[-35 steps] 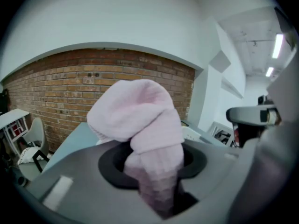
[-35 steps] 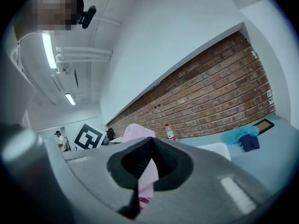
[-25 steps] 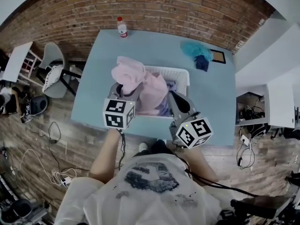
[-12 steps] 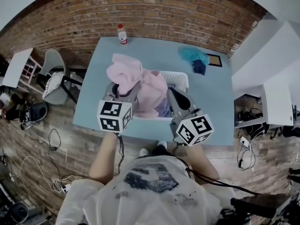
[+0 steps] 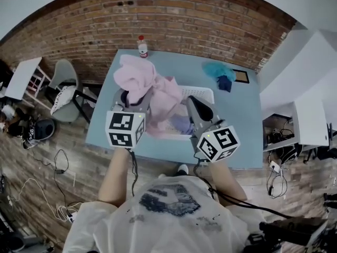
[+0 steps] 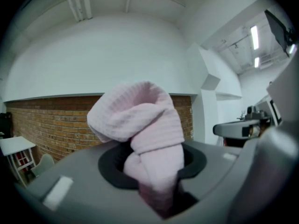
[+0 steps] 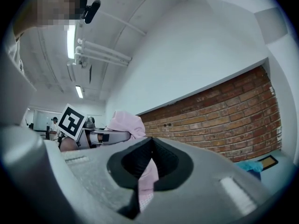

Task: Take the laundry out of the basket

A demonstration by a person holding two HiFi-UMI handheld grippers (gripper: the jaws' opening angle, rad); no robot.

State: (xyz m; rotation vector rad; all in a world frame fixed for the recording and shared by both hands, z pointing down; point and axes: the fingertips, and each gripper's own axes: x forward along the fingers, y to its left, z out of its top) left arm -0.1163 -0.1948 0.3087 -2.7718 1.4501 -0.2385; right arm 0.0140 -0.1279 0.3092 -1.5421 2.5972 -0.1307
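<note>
Change: since a second ago you have lifted both hands, and the pink garment (image 5: 141, 79) has come up with them. Its top fold now sits close under the bottle (image 5: 142, 46) in the head view.
Left side: your left hand-held gripper (image 5: 131, 97) is clamped on a thick bunch of the pink garment (image 6: 140, 125). The cloth fills the narrow gap between its jaws, and a fat fold flops over the top of them.
Right side: your right hand-held gripper (image 5: 191, 104) has its jaws almost together, pinching a thin strip of the same pink cloth (image 7: 148, 178).
Garment: it spans from one gripper to the other, bulkiest at your left. Its lower part drapes down over the left part of the basket (image 5: 204, 93). You cannot tell whether it still touches what lies below.
Basket: white and slotted, it stands on the light blue tabletop (image 5: 239, 125) just in front of you, with lilac laundry (image 5: 181, 123) still inside.
Far edge: the bottle stands upright there, well apart from the basket.
Far right corner: a teal cloth (image 5: 217, 69) lies there, with a dark blue piece (image 5: 225, 83) touching it.
Surroundings: a brick wall (image 5: 174, 20) runs behind the tabletop, and a grey chair (image 5: 66, 83) stands off to your left.
</note>
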